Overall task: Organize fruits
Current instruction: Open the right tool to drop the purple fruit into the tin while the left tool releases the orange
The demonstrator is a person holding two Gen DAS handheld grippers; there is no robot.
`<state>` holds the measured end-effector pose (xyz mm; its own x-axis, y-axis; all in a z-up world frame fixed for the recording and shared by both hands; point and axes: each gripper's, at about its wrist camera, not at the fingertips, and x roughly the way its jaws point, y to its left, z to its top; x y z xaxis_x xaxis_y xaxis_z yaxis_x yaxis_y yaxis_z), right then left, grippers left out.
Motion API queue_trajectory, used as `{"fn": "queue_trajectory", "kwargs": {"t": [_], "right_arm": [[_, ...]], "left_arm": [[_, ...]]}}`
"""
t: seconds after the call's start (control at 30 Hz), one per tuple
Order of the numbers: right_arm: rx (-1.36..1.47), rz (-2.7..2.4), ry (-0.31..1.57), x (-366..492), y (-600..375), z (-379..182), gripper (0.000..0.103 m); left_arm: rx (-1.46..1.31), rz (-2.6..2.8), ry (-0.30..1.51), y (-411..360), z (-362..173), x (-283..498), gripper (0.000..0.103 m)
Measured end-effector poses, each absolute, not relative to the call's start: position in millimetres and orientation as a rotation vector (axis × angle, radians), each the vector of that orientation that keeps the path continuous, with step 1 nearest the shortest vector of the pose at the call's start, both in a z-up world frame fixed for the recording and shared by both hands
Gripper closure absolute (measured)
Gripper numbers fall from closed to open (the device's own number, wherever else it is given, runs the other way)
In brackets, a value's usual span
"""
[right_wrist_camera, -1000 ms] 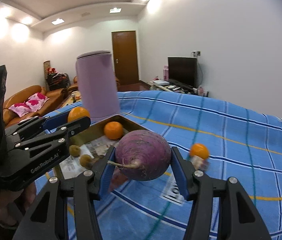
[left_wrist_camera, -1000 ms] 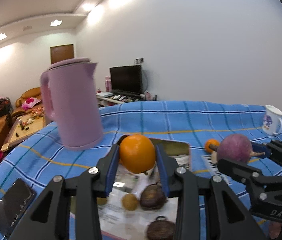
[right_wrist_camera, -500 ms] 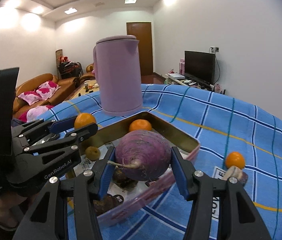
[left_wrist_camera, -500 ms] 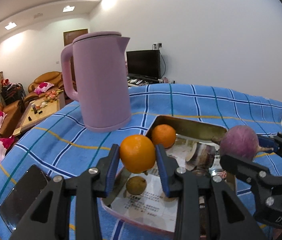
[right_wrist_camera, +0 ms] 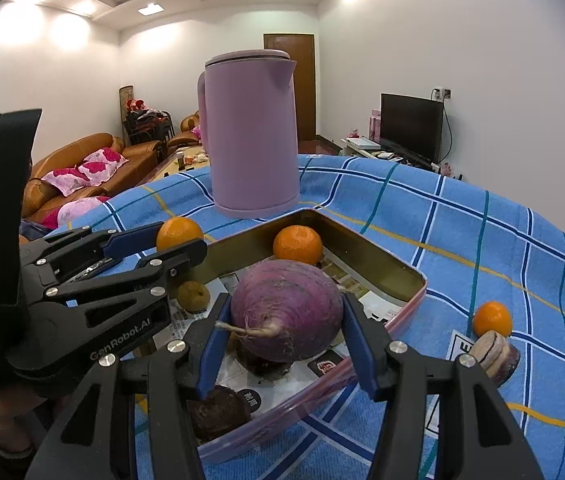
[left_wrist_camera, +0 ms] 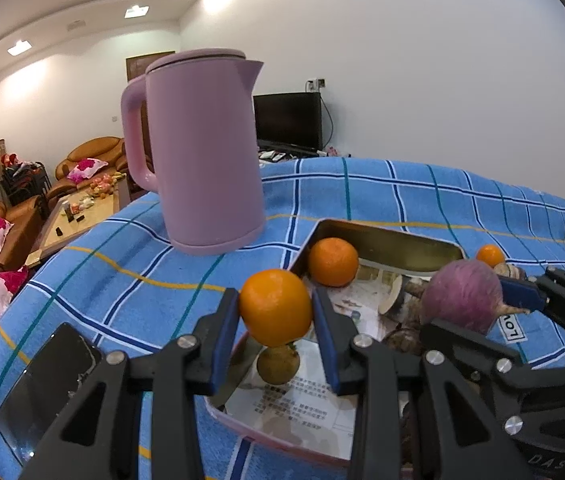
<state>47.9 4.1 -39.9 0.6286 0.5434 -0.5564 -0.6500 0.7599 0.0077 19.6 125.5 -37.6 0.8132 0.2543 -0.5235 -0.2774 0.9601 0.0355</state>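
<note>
Two grippers hover above the tray [right_wrist_camera: 374, 258]. Left gripper [left_wrist_camera: 275, 314] clamps an orange [left_wrist_camera: 275, 307]; right gripper [right_wrist_camera: 286, 316] grips a purple turnip [right_wrist_camera: 286, 310]. Pink kettle [right_wrist_camera: 251, 132] stands behind.

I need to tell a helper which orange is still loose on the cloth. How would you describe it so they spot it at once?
Start at the tall pink kettle on the blue checked cloth, then the metal tray in front of it. Outside the tray's right side, a small orange lies on the cloth beside a cut purple-and-cream root slice. It alone is neither in the tray nor gripped.
</note>
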Motion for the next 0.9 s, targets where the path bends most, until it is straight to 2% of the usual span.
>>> {"fn": "queue_trajectory", "kwargs": {"t": [0.9], "right_arm": [[-0.222, 0.705, 0.603, 48.1, 6.5, -49.4, 0.047]], "left_arm": [[-0.065, 0.23, 0.616, 128.5, -44.5, 30.6, 0.064]]}}
